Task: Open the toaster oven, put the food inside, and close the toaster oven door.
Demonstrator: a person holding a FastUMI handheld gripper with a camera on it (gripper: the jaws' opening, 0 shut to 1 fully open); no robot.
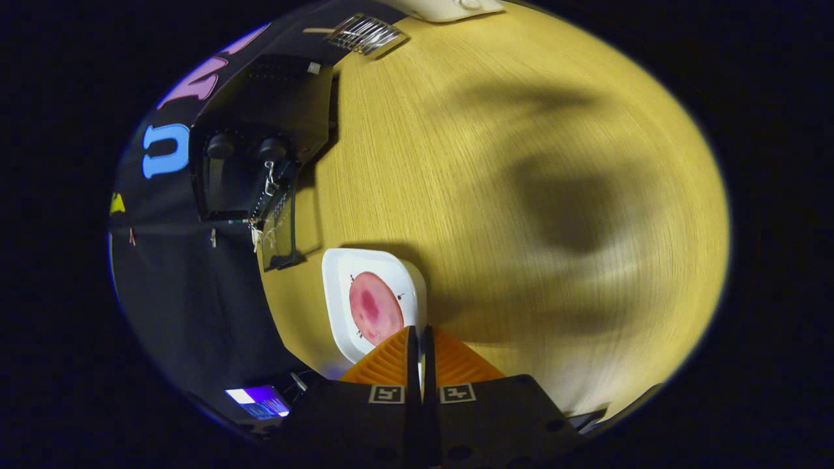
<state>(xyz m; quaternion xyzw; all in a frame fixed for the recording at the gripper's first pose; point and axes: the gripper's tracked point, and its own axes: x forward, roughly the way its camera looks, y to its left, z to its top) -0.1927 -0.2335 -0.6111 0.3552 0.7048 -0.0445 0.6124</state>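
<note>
A white square plate (pixel 339 306) carries a round pink slice of food (pixel 374 307). My gripper (pixel 420 339) is shut on the plate's near rim, which shows as a thin white strip between the two fingers. The plate seems to hang a little above the wooden table (pixel 521 195), casting a shadow beside it. Beyond the plate stands the black toaster oven (pixel 267 104) with two knobs. Its glass door (pixel 279 228) is folded down open towards the plate, and the dark cavity (pixel 228 185) shows behind it. The whole scene appears rolled sideways.
A metal wire rack (pixel 365 34) lies on the table beyond the oven, with a white object (pixel 449 8) past it. A lit screen (pixel 257 396) sits near my fingers, off the table edge. Black booth cloth hangs behind the oven.
</note>
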